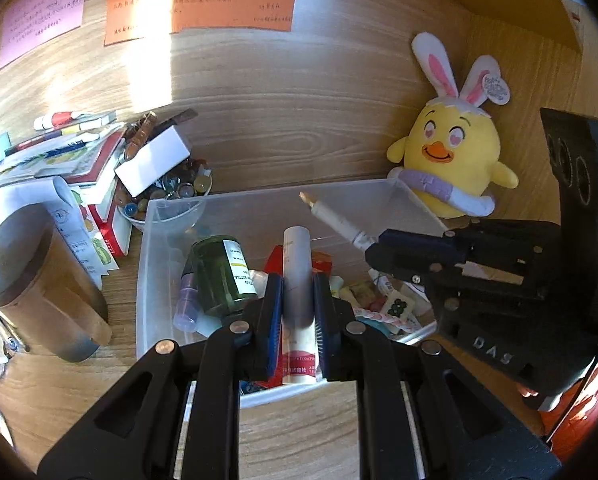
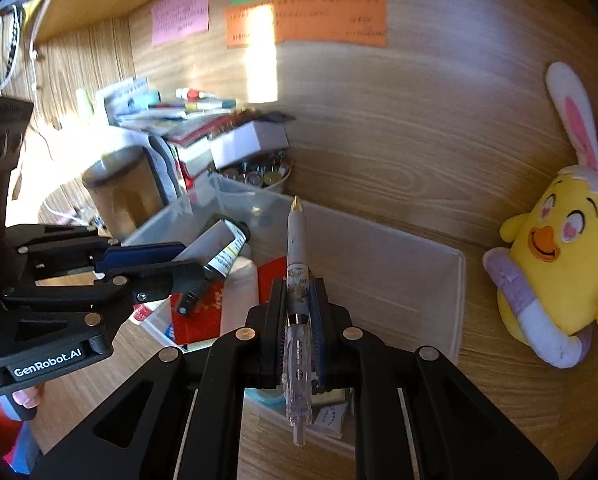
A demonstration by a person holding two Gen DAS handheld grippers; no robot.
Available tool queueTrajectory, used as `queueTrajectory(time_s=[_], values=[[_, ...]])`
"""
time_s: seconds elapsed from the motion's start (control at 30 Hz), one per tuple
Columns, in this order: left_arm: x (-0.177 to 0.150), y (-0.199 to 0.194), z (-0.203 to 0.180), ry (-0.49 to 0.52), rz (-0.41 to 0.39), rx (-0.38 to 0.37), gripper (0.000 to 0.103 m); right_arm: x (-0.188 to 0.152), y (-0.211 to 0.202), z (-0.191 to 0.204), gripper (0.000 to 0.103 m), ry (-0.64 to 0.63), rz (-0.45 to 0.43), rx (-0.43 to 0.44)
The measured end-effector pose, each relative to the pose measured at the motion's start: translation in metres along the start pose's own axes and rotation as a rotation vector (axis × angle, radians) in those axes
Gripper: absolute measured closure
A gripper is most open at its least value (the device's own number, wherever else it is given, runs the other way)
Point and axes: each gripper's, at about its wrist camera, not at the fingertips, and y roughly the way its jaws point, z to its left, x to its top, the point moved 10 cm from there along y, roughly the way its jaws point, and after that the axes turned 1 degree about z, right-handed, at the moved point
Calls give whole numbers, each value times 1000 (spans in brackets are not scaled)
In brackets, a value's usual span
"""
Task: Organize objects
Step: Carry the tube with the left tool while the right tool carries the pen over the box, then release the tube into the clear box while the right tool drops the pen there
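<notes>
Right, both my grippers are over the clear plastic bin (image 1: 147,264), and each one has something clamped. My left gripper (image 1: 297,300) is pinched tight on a white tube (image 1: 297,264), pads pressing its sides, the tube's far end pointing out over the bin's clutter and its red-printed end back toward my hand. Below it inside the bin lie a dark green bottle (image 1: 219,276), a small purple bottle (image 1: 187,304) just left of that, a red box (image 1: 277,258) and a mahjong tile (image 1: 397,306) among small bits I can't make out. My right gripper (image 2: 298,312) is squeezed onto a white pen (image 2: 297,248), gold tip pointing ahead over the bin's bare right half, clear barrel end trailing back past the pads. From the left camera that pen (image 1: 339,220) slants above the bin, tip up toward the back wall. Right of the bin, against the wooden panel, sits a yellow chick plush (image 1: 455,160) with bunny ears. Left of the bin stands a brown mug (image 1: 31,284), with a bowl of marbles (image 1: 171,196) at the bin's back-left corner and a stack of books (image 1: 79,156) behind. Coloured notes (image 1: 199,8) hang above on the panel.
</notes>
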Motion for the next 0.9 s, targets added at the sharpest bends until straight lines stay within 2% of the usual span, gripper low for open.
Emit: queueTrajectory(time_s=[0.27,0.73,0.77,0.8,0.87,0.9], values=[[-9,16,8,-28,43,-21,89,-11,20,1,93,-26,48,-3],[-4,-14,5,-15,-13,-18,88,-15,14,-8,91,18,85,-1],[-5,-16,5,-15,-15,-19,82,-15,11,-9,89,21,81,-1],[-6,-19,5,-16,-18,-19,72,-14,6,-9,87,24,74,1],[-6,-27,6,-17,-37,-9,57,-15,-1,-8,66,30,64,4],[-6,-31,7,-14,-53,4,53,-14,-7,-8,60,32,52,1]])
